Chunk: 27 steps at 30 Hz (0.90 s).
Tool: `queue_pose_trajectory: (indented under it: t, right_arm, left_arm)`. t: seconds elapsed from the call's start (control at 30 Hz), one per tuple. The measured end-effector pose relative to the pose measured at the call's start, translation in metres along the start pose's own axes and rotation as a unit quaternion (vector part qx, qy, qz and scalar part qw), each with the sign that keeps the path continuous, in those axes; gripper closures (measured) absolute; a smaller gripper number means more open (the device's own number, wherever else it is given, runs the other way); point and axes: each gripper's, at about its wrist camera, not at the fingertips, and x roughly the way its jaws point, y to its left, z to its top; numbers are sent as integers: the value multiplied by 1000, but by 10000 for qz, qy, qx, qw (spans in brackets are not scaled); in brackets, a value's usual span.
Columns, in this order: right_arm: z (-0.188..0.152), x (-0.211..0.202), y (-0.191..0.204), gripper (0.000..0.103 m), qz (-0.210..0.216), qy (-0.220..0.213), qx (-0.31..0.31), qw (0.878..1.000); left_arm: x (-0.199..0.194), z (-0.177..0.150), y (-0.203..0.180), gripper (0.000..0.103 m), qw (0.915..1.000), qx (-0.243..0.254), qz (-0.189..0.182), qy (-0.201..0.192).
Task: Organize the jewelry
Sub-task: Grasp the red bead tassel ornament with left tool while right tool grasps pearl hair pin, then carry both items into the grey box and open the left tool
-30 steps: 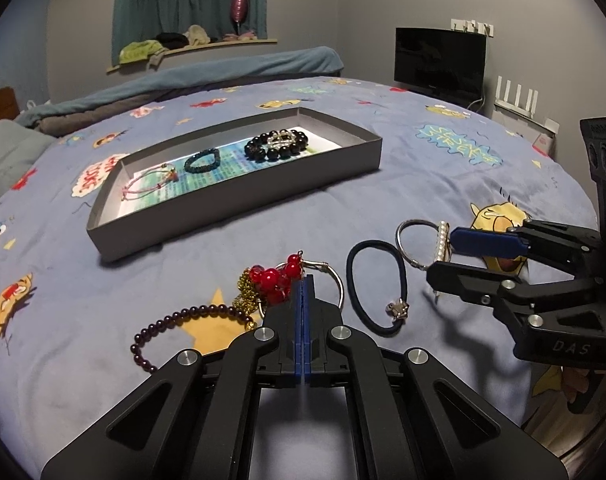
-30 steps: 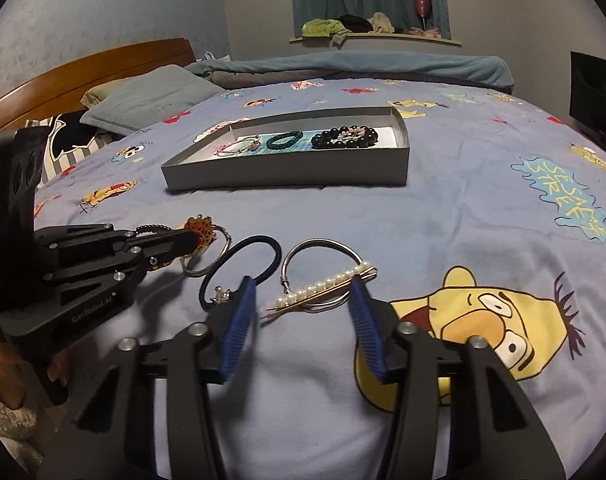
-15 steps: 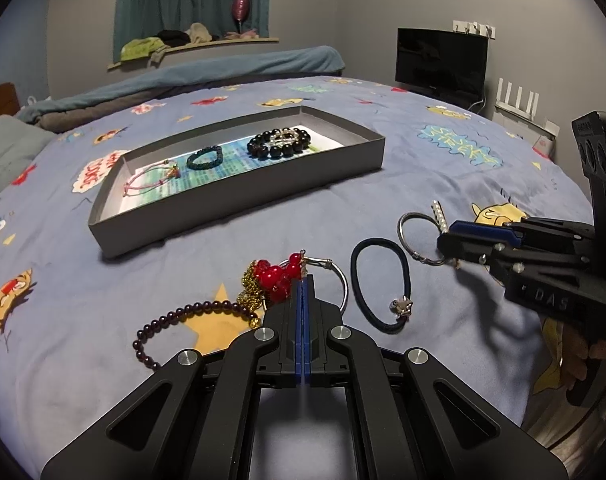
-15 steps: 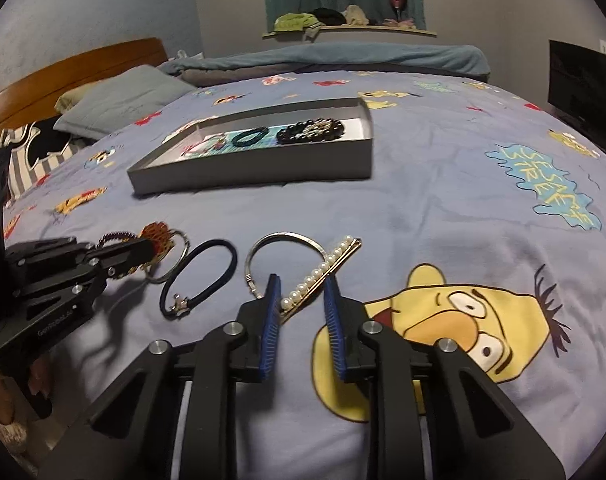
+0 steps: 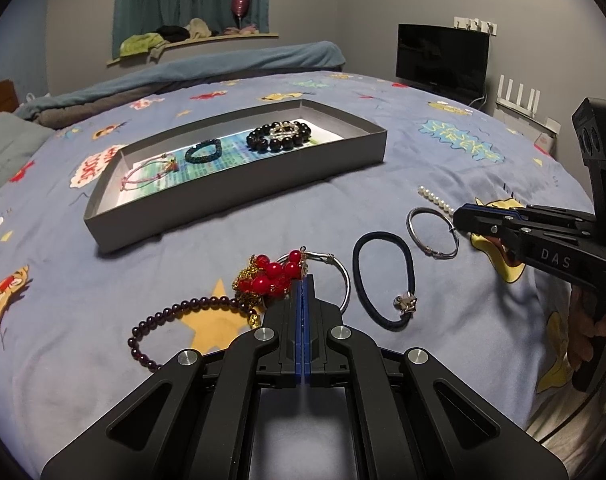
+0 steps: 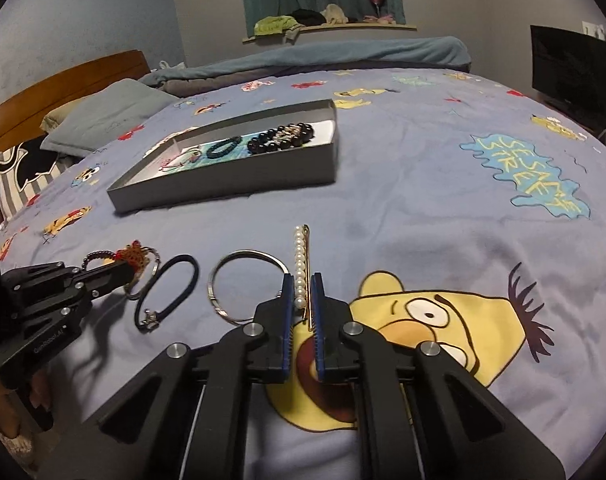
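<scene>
A grey tray (image 5: 239, 196) on the bed holds a black bead bracelet (image 5: 279, 138), a teal bracelet (image 5: 202, 151) and a pink cord bracelet (image 5: 147, 172). My right gripper (image 6: 303, 280) is shut on a pearl hair clip (image 6: 301, 258), which sticks out ahead of the jaws; it also shows in the left wrist view (image 5: 435, 199). My left gripper (image 5: 304, 280) is shut and empty, its tip against a red bead charm bangle (image 5: 275, 276). A dark bead bracelet (image 5: 171, 320), a black hair tie (image 5: 385, 280) and a silver bangle (image 5: 432, 232) lie on the bed.
The tray also shows in the right wrist view (image 6: 239, 188), left of centre and beyond the loose jewelry. Pillows (image 6: 99, 120) and a wooden headboard (image 6: 63, 84) lie far left. A dark monitor (image 5: 441, 60) stands beyond the bed at right.
My right gripper has closed from wide open onto the pearl hair clip, and the clip has turned to point straight ahead. My left gripper has stayed shut and in place.
</scene>
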Motion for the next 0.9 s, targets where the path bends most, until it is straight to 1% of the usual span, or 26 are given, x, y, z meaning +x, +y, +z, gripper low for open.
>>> queue_pose_trajectory:
  t: [0.07,0.2,0.43,0.63,0.77,0.9]
  right_arm:
    - [1,-1,-1,95,-48,-33,-27,10000]
    - [0,8,0,95,-98,142,-140,9998]
    - [2,14,0,94,-123,150,-211,9996]
    - [5,3,1,95,-17,-66,-175,9998]
    - [13,-7,5,95,8,-260,-256,9993]
    - [26,-12,4,95,98,-322,-215,9992]
  left_arm:
    - [1,0,1,102,10000,-12,-6,2]
    - [4,-1,0,102,10000,8,-2,71]
    - [13,-3,-1,102,9998,37,10,214]
    - [-3,1,0,102,9999,-36,-105,-41]
    - [-17,10,5,102,9997,-107,-72,-220]
    - [-32,23,13,102,9992,-176,-18,-361]
